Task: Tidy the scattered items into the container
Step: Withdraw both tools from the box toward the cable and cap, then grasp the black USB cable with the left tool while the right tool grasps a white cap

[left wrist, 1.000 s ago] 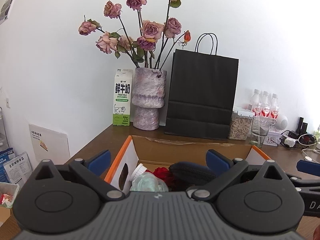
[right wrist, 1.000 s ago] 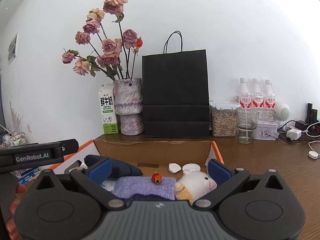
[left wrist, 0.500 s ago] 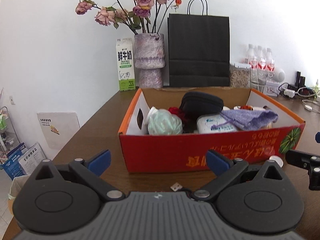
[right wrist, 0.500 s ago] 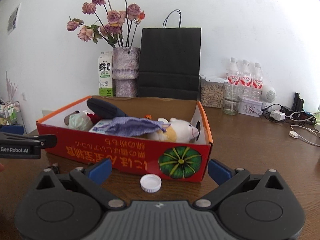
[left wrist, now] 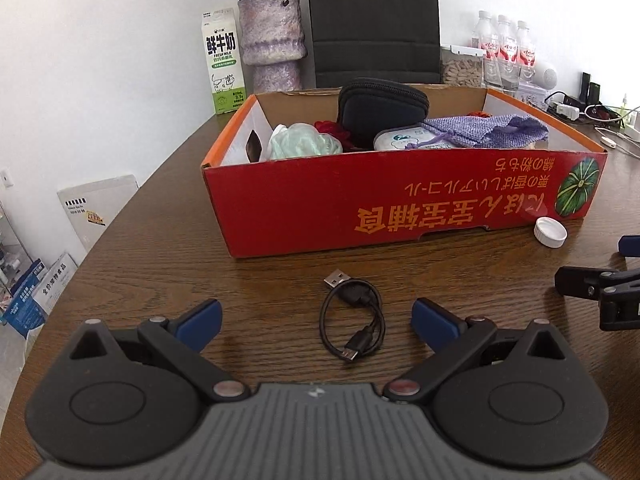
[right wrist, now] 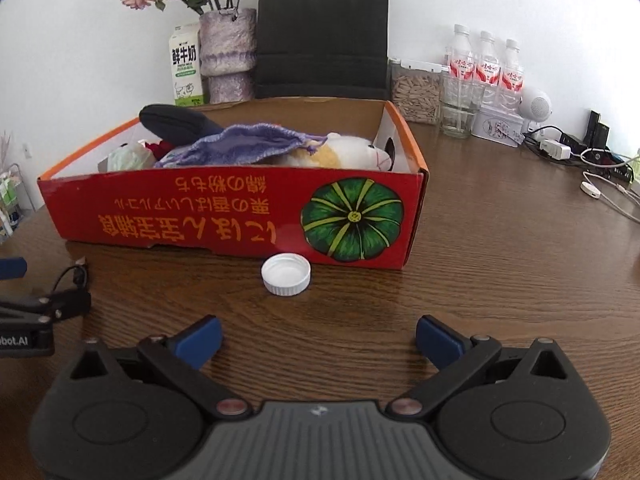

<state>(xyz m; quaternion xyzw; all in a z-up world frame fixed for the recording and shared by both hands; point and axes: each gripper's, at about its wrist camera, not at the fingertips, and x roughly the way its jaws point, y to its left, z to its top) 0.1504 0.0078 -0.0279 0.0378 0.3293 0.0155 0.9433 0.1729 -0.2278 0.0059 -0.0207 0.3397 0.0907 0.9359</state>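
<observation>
Two items remain on the tabletop (left wrist: 140, 248) before the red box (left wrist: 400, 208): a black cable (left wrist: 352, 322) and a white cap (right wrist: 286, 274). Left gripper (left wrist: 316, 320) and right gripper (right wrist: 318, 338) hover with fingers spread, empty.

Both views were bright and evenly lit, mostly sharp. The wooden table (right wrist: 500, 264) carried soft sheen and faint shadows. Fisheye distortion bent its edges, and the frame corners were dark vignettes.
</observation>
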